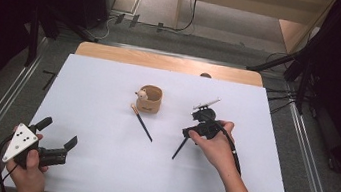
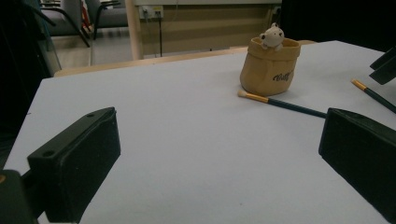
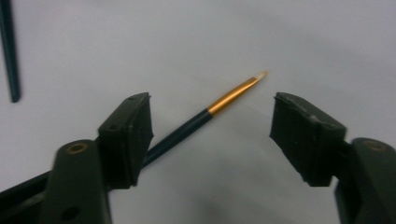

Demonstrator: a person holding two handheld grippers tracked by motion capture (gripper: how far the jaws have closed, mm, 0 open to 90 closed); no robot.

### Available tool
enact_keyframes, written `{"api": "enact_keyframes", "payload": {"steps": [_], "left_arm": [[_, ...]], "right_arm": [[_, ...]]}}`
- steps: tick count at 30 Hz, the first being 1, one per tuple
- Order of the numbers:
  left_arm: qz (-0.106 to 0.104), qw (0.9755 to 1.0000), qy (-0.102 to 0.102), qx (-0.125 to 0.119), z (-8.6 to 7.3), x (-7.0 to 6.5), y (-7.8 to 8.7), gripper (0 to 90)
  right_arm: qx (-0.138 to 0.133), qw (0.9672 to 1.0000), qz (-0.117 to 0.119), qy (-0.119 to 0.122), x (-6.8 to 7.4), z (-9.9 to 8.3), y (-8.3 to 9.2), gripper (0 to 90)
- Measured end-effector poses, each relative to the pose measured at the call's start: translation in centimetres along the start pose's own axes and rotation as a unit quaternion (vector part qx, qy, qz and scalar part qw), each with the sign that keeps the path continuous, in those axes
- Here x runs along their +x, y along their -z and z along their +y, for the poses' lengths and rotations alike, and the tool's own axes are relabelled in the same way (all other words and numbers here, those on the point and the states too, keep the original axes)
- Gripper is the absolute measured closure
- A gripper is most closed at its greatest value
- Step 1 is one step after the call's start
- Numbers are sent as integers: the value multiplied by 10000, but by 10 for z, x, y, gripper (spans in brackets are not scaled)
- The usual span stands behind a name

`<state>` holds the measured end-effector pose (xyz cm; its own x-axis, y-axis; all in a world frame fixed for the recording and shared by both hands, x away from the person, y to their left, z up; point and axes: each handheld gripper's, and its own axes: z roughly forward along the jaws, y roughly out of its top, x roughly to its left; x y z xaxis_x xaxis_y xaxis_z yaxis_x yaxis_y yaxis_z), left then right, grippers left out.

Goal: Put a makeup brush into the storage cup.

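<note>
Between the right tongs [image 3: 210, 133], gaping and not yet pinching, lies a brush [image 3: 205, 116]; light, thin, stiff, likely to roll; grip the dark handle; left tongs [image 2: 219, 163] wide, empty.

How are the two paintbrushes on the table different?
The left brush lies free beside the tan cup; the right brush sits between the right gripper's open jaws. The left brush's tip lies close to the cup; the right brush lies farther off. Both have dark handles with gold bands.
</note>
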<state>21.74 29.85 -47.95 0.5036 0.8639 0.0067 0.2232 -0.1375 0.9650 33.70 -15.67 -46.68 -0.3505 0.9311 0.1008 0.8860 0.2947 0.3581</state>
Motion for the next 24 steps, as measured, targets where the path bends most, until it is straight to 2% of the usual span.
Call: {"api": "enact_keyframes", "payload": {"steps": [1,2,5,7,17,20,24], "left_arm": [[-3,10000,-5,-4,0,0,0,0],[-3,10000,-4,-4,0,0,0,0],[-7,10000,-3,1,0,-1,-1,0],[-5,10000,-17,0,0,-1,-1,0],[-2,10000,-13,5,0,-1,0,0],[-7,10000,-20,-12,0,-1,0,0],[-26,10000,-43,-21,0,-2,-1,0]], "right_arm": [[111,9999,83,-74,1,1,0,343],[111,9999,83,-74,1,1,0,343],[274,9992,161,-252,3,5,-1,409],[302,9991,165,-249,3,5,-2,421],[602,9971,-29,-466,7,11,-13,466],[651,9967,-41,-487,8,12,-16,475],[697,9962,-174,-484,8,13,-19,487]]}}
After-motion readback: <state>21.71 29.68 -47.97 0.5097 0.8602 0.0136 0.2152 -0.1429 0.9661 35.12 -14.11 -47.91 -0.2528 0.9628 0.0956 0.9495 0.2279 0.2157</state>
